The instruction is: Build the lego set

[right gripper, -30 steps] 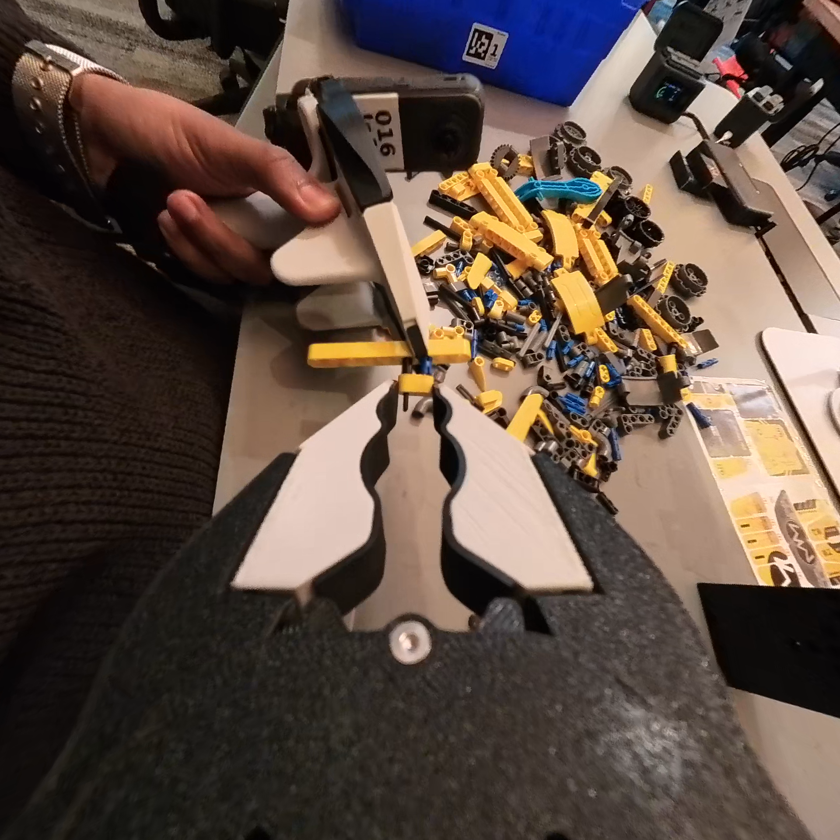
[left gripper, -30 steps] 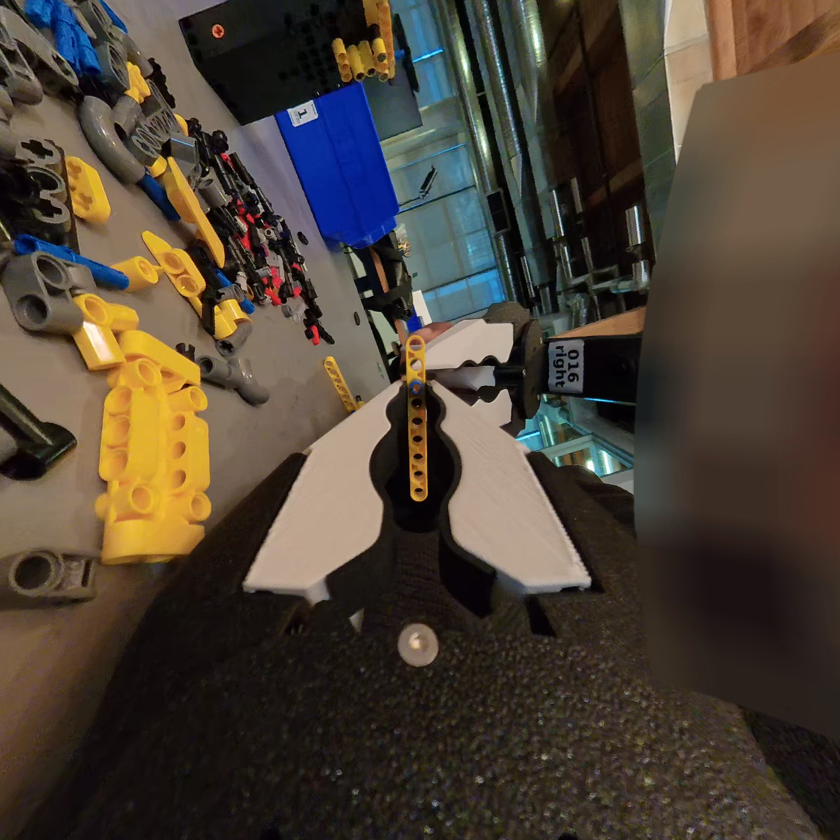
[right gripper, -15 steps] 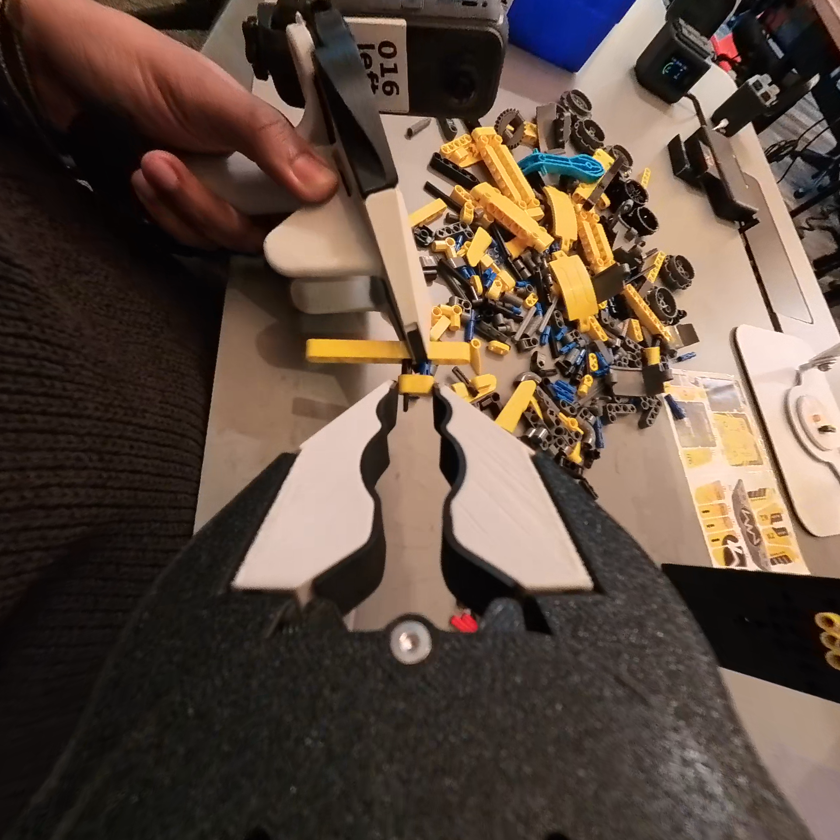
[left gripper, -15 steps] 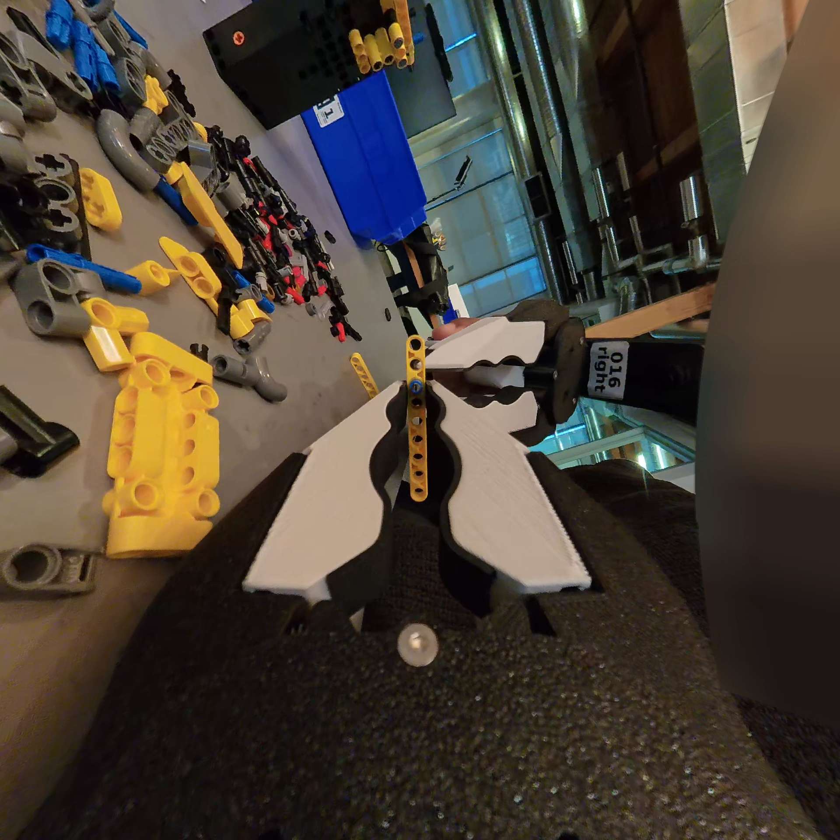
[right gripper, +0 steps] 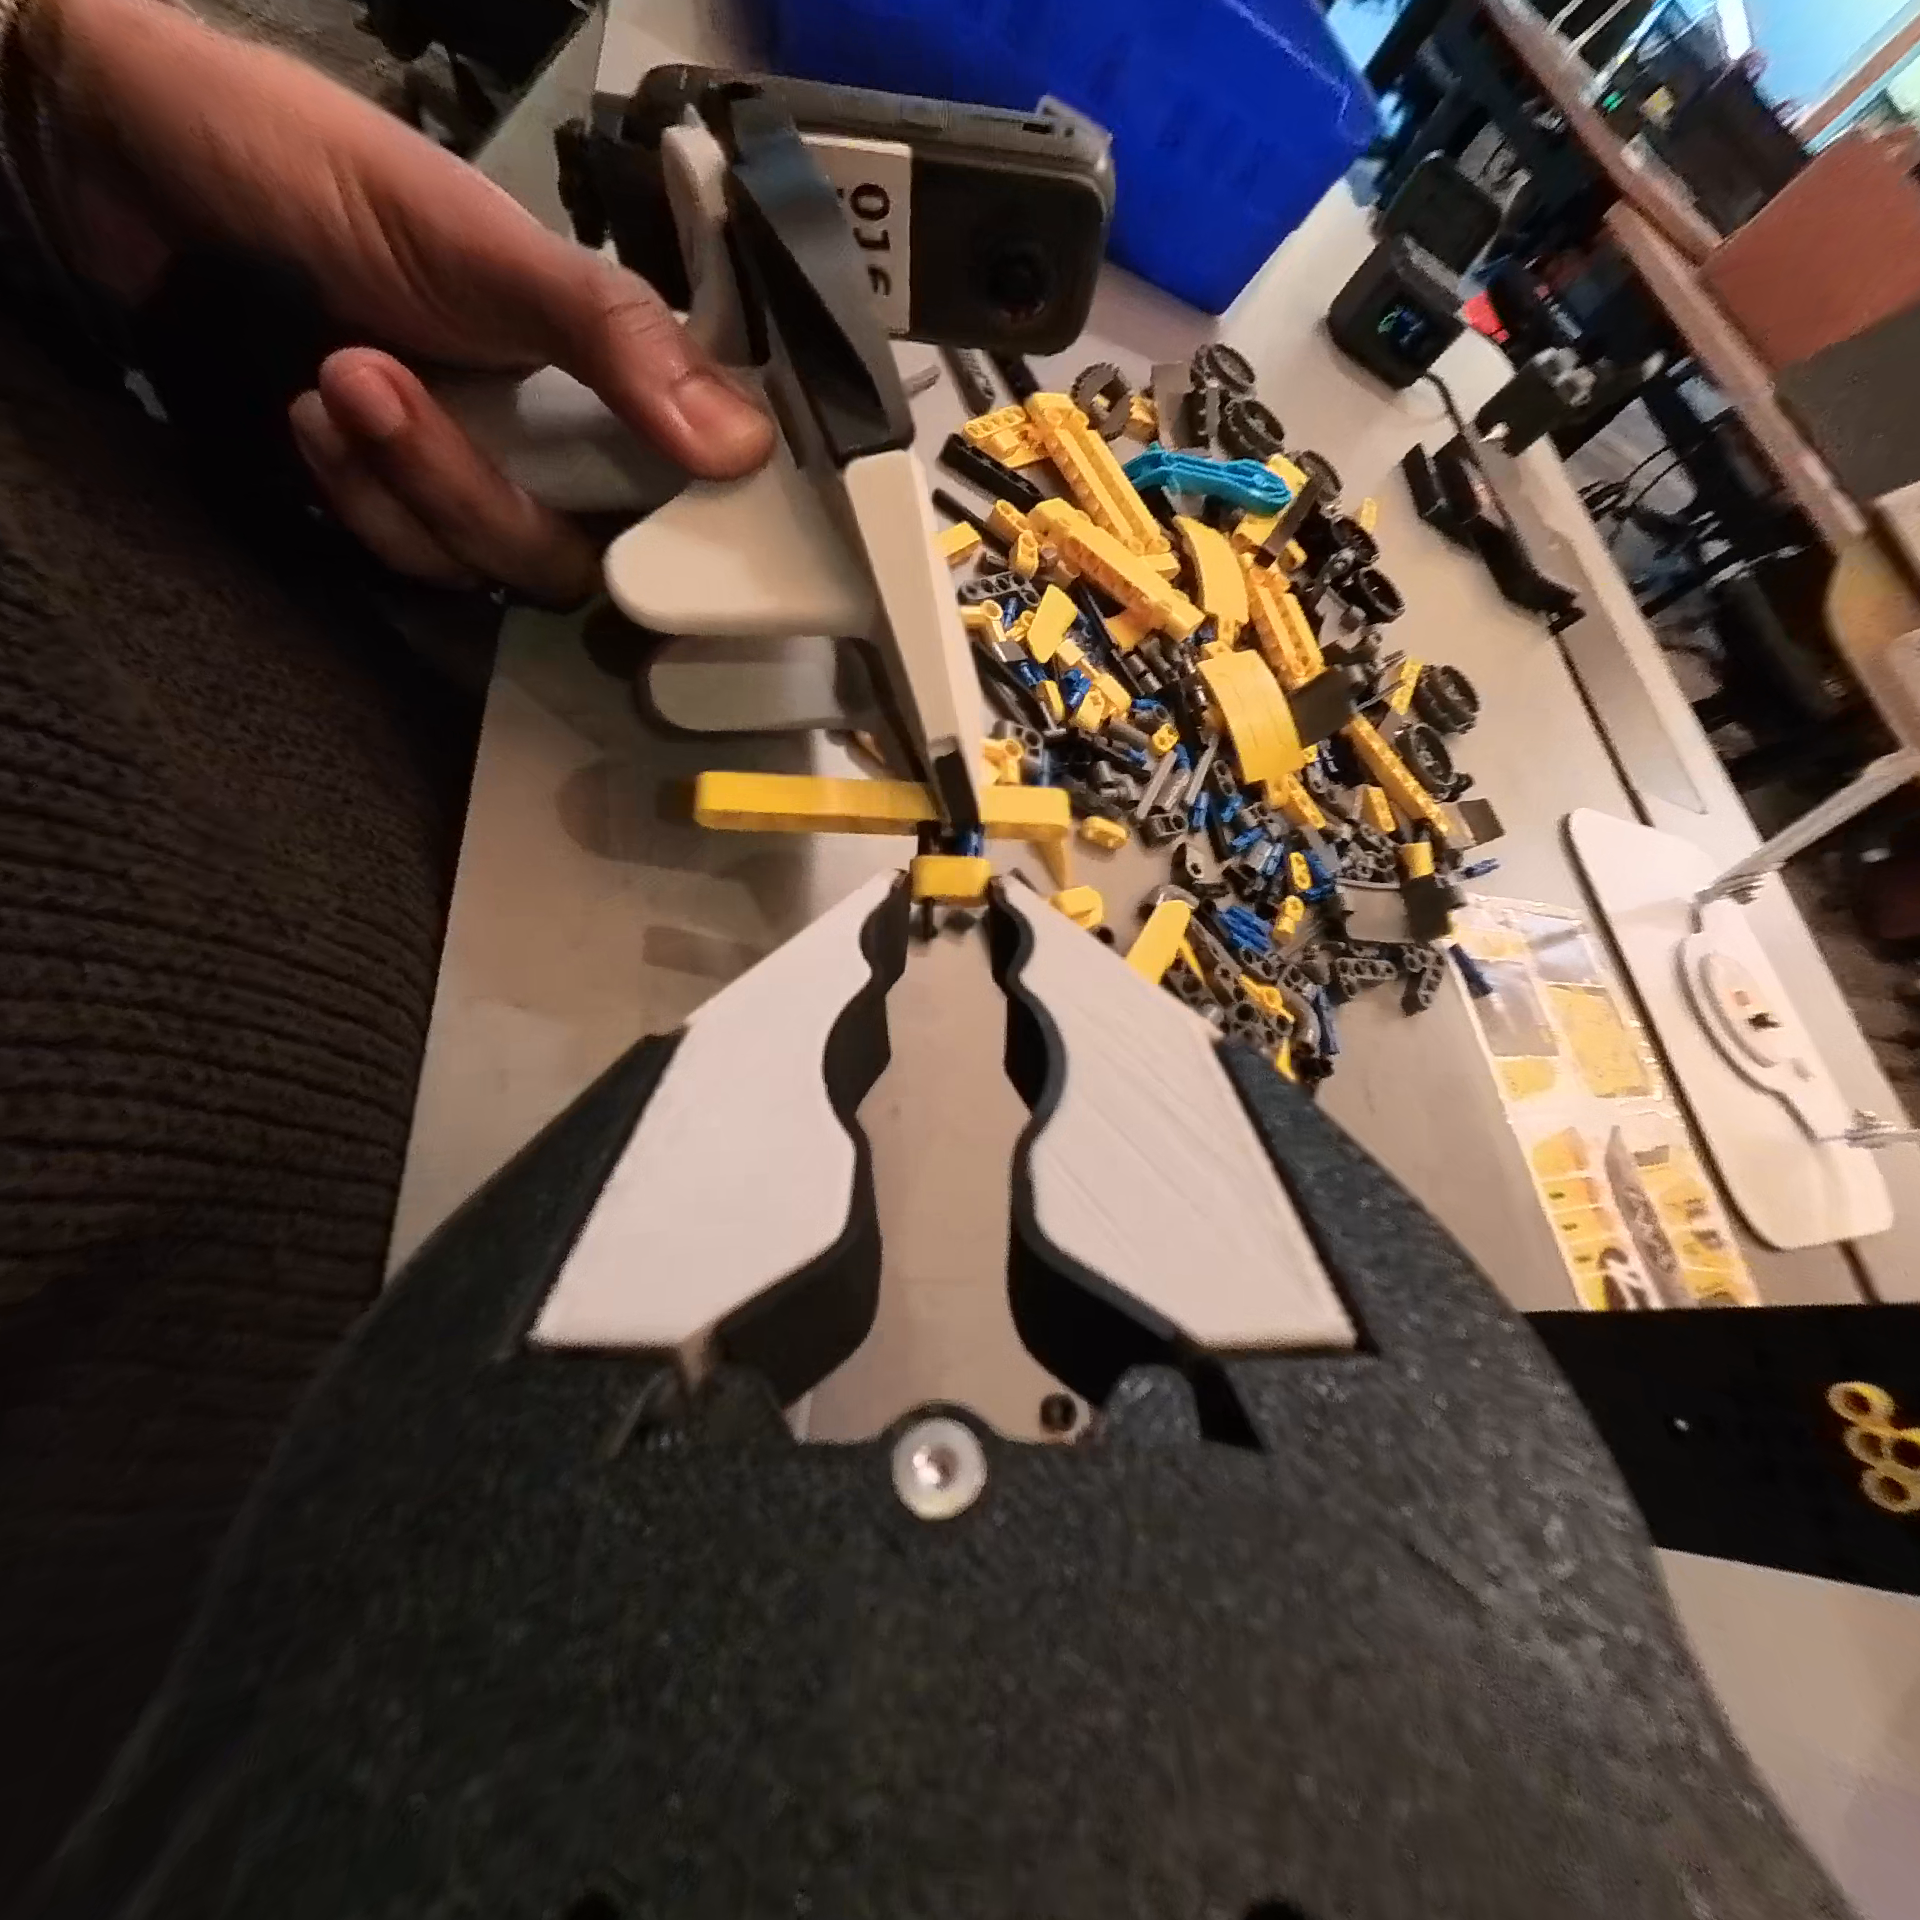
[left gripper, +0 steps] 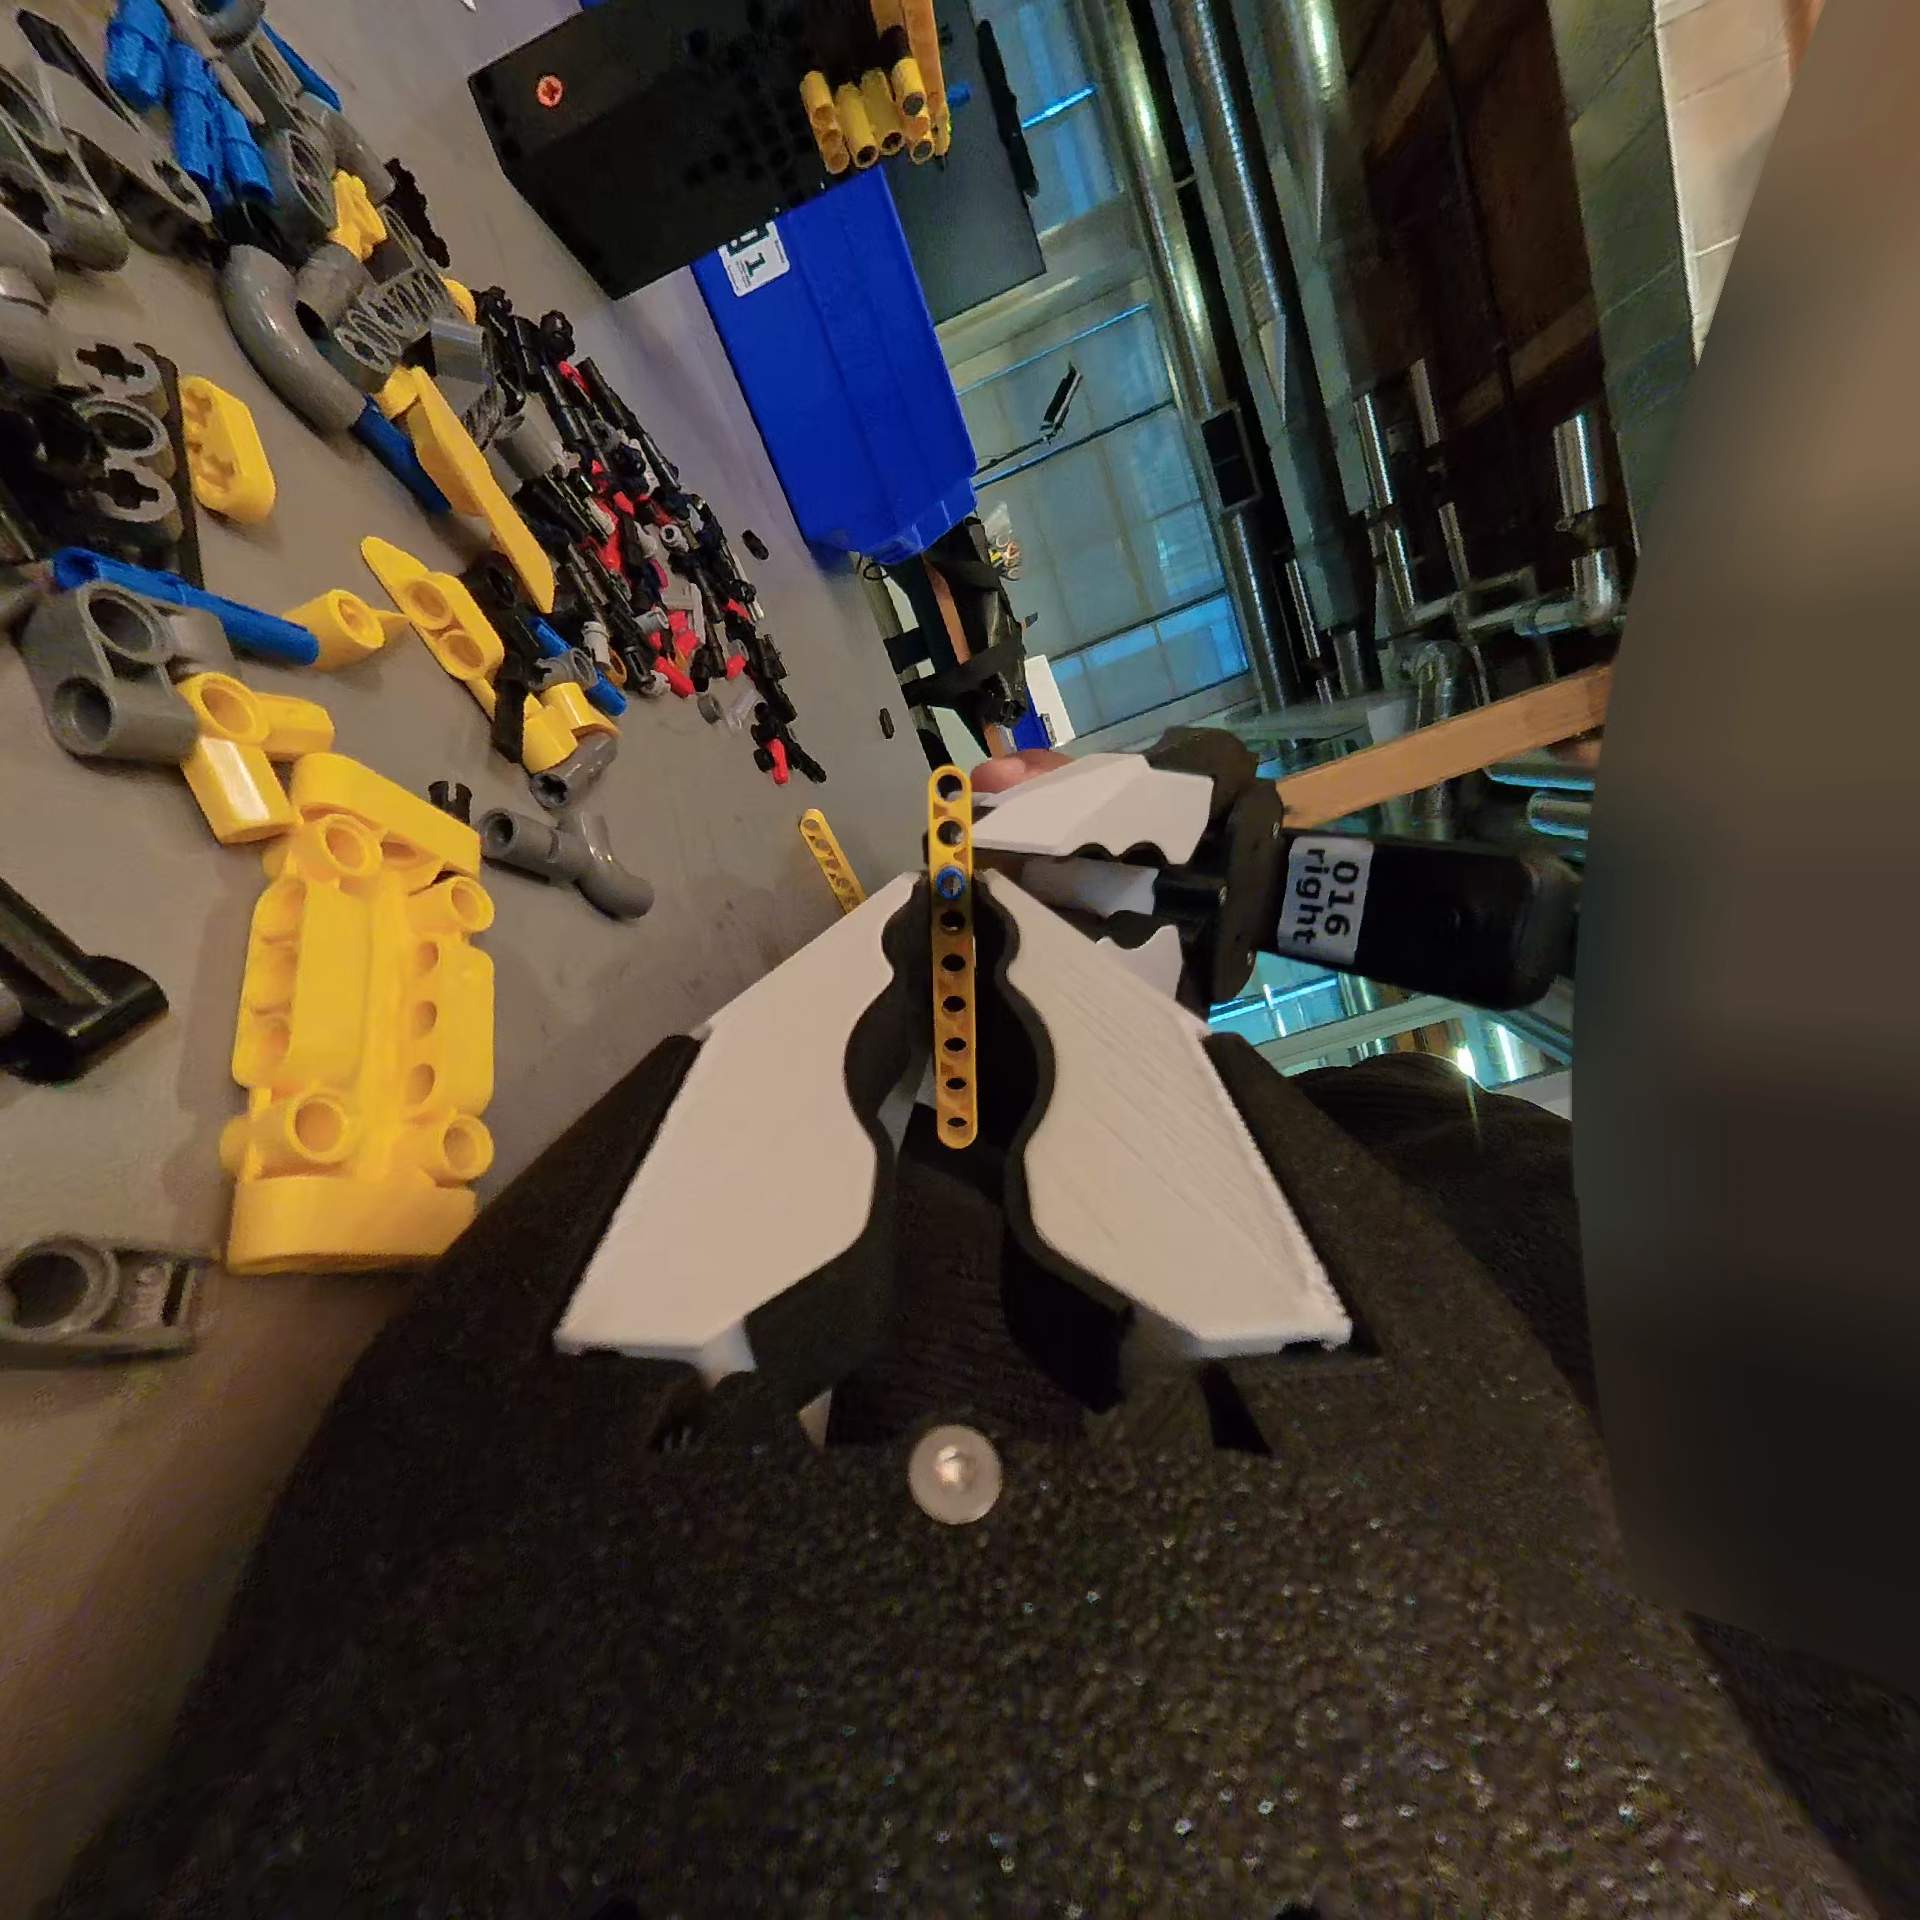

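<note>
My left gripper (left gripper: 948,885) is shut on a thin yellow holed beam (left gripper: 954,1023), held above the table with a blue pin (left gripper: 948,883) in one hole. In the right wrist view the beam (right gripper: 810,805) lies crosswise in the left gripper (right gripper: 954,792). My right gripper (right gripper: 948,881) is shut on a small yellow piece (right gripper: 945,876). That piece sits against the beam at the blue pin (right gripper: 968,837). In the left wrist view the right gripper (left gripper: 987,831) reaches in from the right, at the beam's upper end. A hand (right gripper: 436,301) holds the left gripper.
A pile of yellow, black, grey and blue parts (right gripper: 1205,665) covers the grey table (right gripper: 540,935). A large yellow assembly (left gripper: 353,1029) lies to the left. A blue bin (left gripper: 842,364) and a black holed box (left gripper: 644,135) stand behind. A printed sheet (right gripper: 1590,1132) and a white board (right gripper: 1756,1049) lie to the right.
Both grippers stay shut and joined at the beam. The pair has shifted a little over the table, and the right gripper now reaches in from lower on the right.
</note>
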### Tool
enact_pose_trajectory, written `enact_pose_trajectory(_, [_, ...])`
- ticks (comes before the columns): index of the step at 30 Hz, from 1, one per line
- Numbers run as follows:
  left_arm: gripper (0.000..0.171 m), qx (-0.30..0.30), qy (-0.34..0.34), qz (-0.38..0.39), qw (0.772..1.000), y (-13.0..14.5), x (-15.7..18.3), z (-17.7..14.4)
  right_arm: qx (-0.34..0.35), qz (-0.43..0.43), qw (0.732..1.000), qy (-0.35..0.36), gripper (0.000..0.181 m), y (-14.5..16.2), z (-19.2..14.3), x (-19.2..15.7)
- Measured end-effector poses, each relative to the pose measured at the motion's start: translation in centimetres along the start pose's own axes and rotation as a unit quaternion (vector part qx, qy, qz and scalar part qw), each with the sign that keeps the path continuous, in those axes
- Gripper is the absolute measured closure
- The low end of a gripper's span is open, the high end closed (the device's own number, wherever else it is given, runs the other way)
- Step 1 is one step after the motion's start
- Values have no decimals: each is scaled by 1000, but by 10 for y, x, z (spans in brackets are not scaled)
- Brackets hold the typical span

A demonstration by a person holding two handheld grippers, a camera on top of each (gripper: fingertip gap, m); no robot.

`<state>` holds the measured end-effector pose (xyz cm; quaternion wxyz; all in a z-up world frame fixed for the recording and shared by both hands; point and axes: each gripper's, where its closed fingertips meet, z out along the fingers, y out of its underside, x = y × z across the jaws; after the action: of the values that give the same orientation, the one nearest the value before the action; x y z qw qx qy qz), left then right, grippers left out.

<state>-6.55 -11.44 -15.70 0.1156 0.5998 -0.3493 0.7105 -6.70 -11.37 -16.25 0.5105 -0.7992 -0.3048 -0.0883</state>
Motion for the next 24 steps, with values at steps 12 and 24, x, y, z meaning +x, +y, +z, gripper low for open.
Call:
enact_pose_trajectory(12, [165,-6,-1,44,999,3,20,2,54,-50,996,54,167,-13,-13,1])
enact_pose_trajectory(24, [165,-21,-53,129,990,8,22,3,50,-80,993,68,167,-14,-17,-1])
